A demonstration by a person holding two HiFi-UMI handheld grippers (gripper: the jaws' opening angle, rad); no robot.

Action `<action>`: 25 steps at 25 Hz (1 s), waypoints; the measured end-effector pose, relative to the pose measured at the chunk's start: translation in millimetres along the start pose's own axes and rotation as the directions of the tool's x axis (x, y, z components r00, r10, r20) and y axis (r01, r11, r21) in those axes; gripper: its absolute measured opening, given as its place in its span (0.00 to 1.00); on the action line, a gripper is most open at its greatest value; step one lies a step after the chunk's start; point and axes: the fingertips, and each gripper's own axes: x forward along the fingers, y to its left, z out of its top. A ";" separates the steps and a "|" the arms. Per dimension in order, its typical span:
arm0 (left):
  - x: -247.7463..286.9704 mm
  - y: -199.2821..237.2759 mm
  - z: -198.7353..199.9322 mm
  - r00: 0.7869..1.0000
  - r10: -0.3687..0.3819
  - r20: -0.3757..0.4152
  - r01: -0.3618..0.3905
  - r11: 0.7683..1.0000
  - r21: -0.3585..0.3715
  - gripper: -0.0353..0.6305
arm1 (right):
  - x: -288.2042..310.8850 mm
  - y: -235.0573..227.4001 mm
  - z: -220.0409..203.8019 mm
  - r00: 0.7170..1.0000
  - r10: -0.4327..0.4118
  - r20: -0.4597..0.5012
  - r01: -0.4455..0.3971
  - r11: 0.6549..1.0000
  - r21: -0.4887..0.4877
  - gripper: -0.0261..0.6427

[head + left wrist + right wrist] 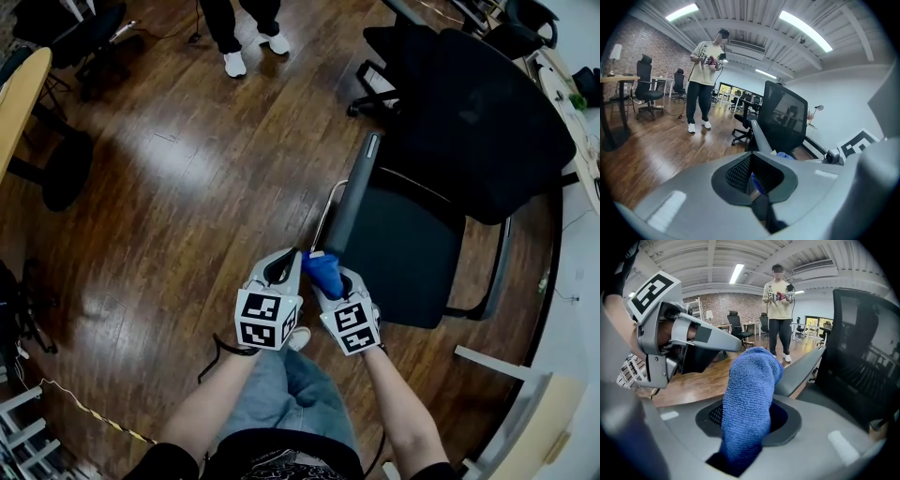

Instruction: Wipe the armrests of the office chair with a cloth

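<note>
Blue terry cloth (750, 399) stood bunched up out of my right gripper (328, 278), whose jaws were clamped on its lower part. My left gripper (284, 265) hung just beside it on the left, its jaws drawn close together with nothing I could see gripped in them. Only a sliver of blue showed through the gap.

Both grippers sat at the near end of the left armrest (352, 197) of the office chair (487, 122), over the wooden floor (178, 187). The cloth was at that armrest's near tip, though I could not tell whether it pressed on the pad or hung just above it.

I judged the wiping to be at one end of a stroke on this arm. Nothing on the pad showed how much of it was clean. The right armrest (497, 272), well apart across the seat, had no cloth near it, so I took it as work left to do.
</note>
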 end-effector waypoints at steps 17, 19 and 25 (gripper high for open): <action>24.6 -18.0 44.8 0.998 -0.058 -0.010 0.058 0.997 0.055 0.06 | -27.4 -47.1 72.5 0.981 -0.096 0.170 0.073 0.988 0.136 0.25; 37.5 -25.6 56.9 0.996 -0.087 -0.022 0.088 0.993 0.078 0.06 | -29.8 -68.8 86.4 0.971 -0.139 0.192 0.107 0.980 0.170 0.25; 86.0 -47.7 96.2 0.986 -0.159 -0.056 0.165 0.977 0.137 0.06 | -30.9 -136.6 114.5 0.945 -0.240 0.223 0.180 0.950 0.257 0.25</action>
